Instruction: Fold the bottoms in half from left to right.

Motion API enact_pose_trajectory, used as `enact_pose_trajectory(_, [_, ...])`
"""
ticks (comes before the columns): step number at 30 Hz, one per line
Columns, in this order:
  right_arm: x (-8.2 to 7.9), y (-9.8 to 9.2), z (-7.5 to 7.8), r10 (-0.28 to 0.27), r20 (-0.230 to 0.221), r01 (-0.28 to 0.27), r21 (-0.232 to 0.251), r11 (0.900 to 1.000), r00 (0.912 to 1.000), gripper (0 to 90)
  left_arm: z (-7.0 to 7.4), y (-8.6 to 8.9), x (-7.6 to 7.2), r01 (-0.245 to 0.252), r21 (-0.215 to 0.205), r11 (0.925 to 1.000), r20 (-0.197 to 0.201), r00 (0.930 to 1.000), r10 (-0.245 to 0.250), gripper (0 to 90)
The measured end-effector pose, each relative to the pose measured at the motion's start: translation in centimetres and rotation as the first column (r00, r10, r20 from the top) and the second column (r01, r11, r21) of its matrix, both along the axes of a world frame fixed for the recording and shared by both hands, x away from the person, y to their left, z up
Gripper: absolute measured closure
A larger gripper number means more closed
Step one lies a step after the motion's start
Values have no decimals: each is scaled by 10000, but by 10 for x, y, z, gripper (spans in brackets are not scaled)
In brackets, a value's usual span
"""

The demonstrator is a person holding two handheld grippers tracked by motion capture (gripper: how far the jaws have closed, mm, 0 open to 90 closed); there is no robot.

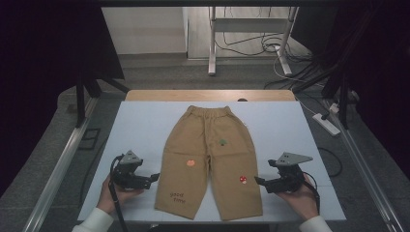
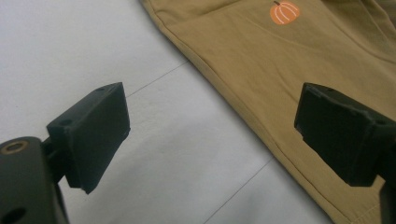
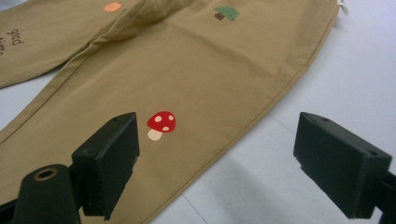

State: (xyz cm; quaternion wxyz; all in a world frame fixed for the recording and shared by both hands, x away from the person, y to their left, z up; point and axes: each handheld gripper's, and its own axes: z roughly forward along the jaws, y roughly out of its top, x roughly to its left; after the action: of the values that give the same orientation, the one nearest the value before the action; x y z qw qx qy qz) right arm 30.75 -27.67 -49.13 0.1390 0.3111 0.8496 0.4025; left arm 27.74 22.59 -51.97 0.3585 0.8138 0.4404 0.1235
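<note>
Tan children's trousers lie flat on the white table, waistband at the far end, both legs toward the person. They carry an orange pumpkin patch, a red mushroom patch, a green tree patch and dark lettering. My left gripper is held just left of the left leg's outer seam, open, with nothing between its jaws. Beside the right leg's outer seam is my right gripper, also open and empty. The left gripper view shows the seam edge between the jaws; the right gripper view shows the mushroom near one jaw.
The table's wooden far edge borders a grey floor with metal frame legs and tangled cables. A white power strip lies on the floor at the right. Metal rails run along both sides of the table.
</note>
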Motion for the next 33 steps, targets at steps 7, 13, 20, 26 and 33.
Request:
enact_pose_trajectory(7, [3, 0, -2, -40, -12, 40, -51, 10000, 10000, 147, 0, 0, -1, -41, -9, 10000, 52, 10000, 41, 103])
enact_pose_trajectory(13, [7, 2, -2, -29, -32, 29, -115, 9999, 10000, 148, 0, 1, 2, -67, -33, 10000, 68, 10000, 67, 103])
enact_pose_trajectory(20, [4, 5, -2, -110, 6, 110, -222, 9997, 9999, 148, 1, 1, -1, 69, -72, 10000, 101, 9999, -68, 110])
enact_pose_trajectory(26, [4, 9, 0, -32, 103, 34, -196, 9998, 9999, 148, 1, 0, -1, 148, -10, 9999, 44, 9999, -148, 112])
enact_pose_trajectory(33, [8, 21, 0, 243, 68, -242, -171, 9996, 9997, 149, 1, 3, -2, -26, -64, 10000, 86, 10000, 27, 117])
